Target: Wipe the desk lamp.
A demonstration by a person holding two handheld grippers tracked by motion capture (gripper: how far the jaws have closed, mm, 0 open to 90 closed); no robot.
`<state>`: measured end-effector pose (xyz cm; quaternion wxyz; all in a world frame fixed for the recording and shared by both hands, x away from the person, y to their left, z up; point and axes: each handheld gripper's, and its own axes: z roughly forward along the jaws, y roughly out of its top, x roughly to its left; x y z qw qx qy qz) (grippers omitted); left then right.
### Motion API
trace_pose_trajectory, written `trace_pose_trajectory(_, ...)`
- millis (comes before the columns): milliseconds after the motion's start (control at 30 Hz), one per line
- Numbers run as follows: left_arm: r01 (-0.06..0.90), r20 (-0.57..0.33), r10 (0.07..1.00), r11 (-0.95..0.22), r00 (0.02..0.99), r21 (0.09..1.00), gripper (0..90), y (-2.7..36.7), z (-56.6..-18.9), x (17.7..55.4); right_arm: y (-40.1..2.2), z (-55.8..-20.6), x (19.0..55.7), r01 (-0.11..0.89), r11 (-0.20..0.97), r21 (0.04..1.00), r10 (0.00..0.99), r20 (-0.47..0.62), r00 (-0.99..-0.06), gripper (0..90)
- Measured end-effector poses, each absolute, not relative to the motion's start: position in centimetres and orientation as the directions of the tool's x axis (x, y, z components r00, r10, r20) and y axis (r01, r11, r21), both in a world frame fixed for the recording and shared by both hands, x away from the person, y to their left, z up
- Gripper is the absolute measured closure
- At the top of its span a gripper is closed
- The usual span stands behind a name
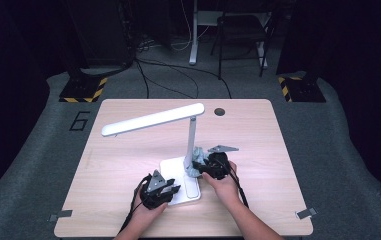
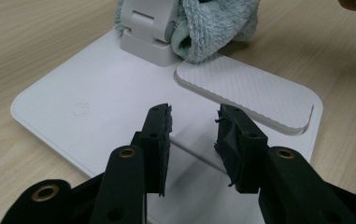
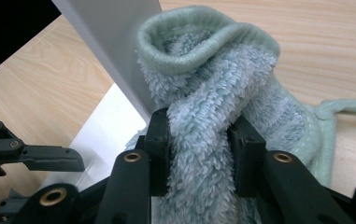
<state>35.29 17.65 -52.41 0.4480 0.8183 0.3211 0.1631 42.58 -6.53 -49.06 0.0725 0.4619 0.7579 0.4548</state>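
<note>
Cloth [image 3: 203, 140] in right tongs [image 3: 199, 154], against lamp [image 3: 115, 46].

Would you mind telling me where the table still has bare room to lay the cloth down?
Bare wood lies left of the lamp base under the lamp head, and right of the right gripper to the table edge. Around the cloth it is crowded.

The wooden table [image 1: 128, 150] stands on a grey carpet floor [image 1: 38, 150], in a dark room. Behind it are a black chair [image 1: 240, 35], cables [image 1: 178, 75] on the floor, and two yellow-black striped bases [image 1: 83, 90].
</note>
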Motion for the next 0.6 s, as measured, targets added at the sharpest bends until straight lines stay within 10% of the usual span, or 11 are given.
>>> trace_pose_trajectory(600,0.380,-0.026,0.667,-0.391,0.744,0.838,62.0,17.6,-52.4,35.3,-10.6,-48.2,40.5,0.554,0.223,0.802,0.815,0.159,-0.558,65.3)
